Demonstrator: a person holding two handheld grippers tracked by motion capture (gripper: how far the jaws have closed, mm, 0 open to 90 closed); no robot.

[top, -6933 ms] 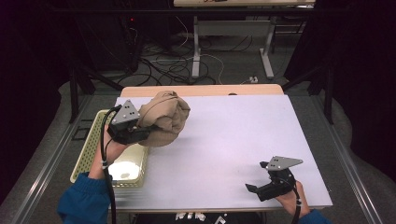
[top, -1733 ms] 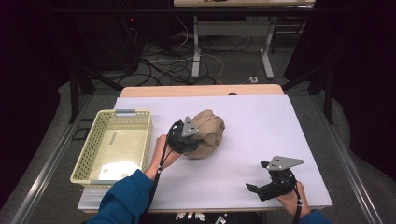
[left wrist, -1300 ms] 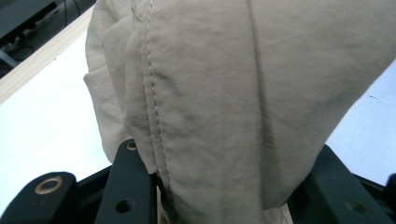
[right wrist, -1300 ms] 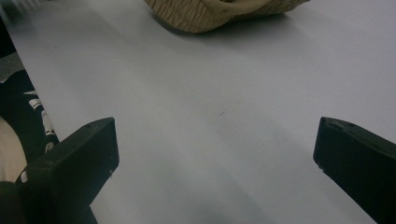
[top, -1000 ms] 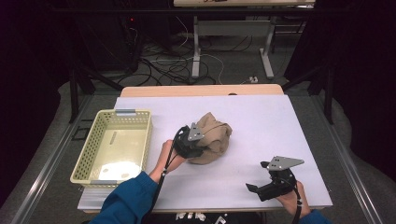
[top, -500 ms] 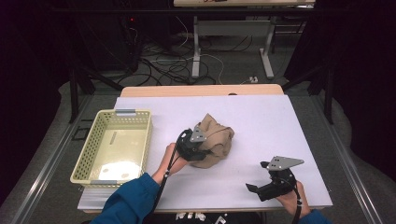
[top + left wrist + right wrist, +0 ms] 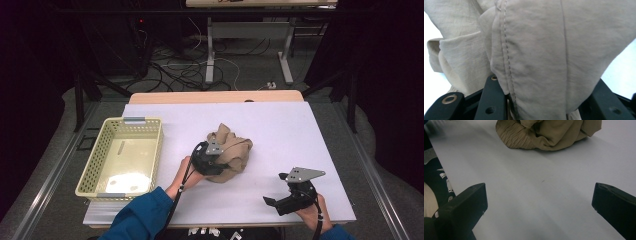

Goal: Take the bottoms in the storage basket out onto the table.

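Moved since earlier: I have carried the beige garment (image 7: 231,155) out of the yellow basket (image 7: 122,154) and across to the middle of the table (image 7: 300,130); over the last second it has slid a little further right and toward me, and it now lies bunched on the white surface.
Yellow basket: it sits at the table's left edge, apart from the cloth, with nothing in it that I can make out.
Left gripper: my left gripper (image 7: 209,159) is at the near-left side of the bundle, touching it. In the left gripper view a stitched fold of the garment (image 7: 529,57) fills the gap between the two black jaws, so I read it as clamped on the fabric.
Garment: crumpled in a heap, resting on the table just right of centre-left, with a ribbed or gathered edge (image 7: 517,137) turned toward my right hand.
Right gripper: my right gripper (image 7: 292,197) rests near the front right edge, well apart from the cloth. In the right gripper view its jaws stand wide apart with bare table between them, gripping nothing.
Done so far: by my judgement, the lift out of the basket and the set-down on the table are finished.
Left to do: the garment is not spread or folded at all; I expect the right gripper must come in to take a second edge before anything can be flattened.
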